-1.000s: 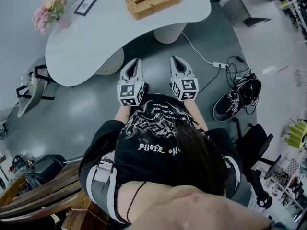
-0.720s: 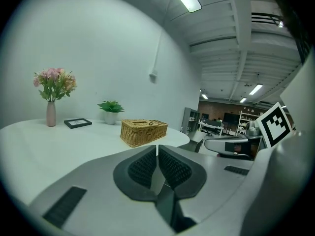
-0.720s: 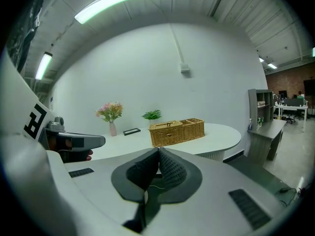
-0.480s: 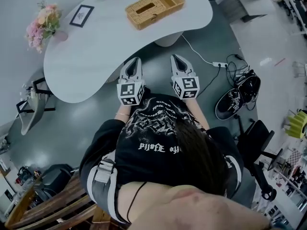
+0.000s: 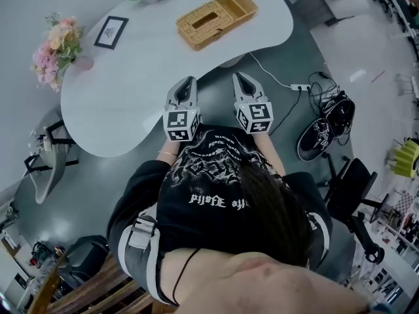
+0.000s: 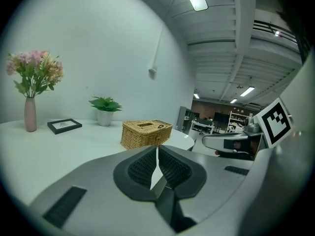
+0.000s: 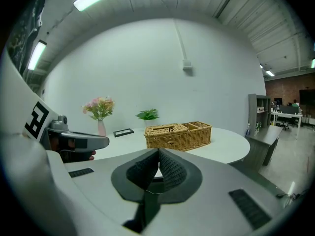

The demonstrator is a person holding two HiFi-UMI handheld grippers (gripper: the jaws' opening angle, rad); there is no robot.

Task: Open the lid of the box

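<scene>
On the far side of the white table (image 5: 124, 97), the wicker box (image 5: 217, 18) sits with its lid (image 5: 204, 21) down, well apart from both grippers. The left gripper (image 5: 188, 81) and right gripper (image 5: 239, 77) hover side by side near the table's front edge, each with its jaws pressed together and nothing between them. The step in hand looks like the approach, with the box untouched. Next, the person would need to reach across, part one pair of jaws and catch the lid's edge to lift it
</scene>
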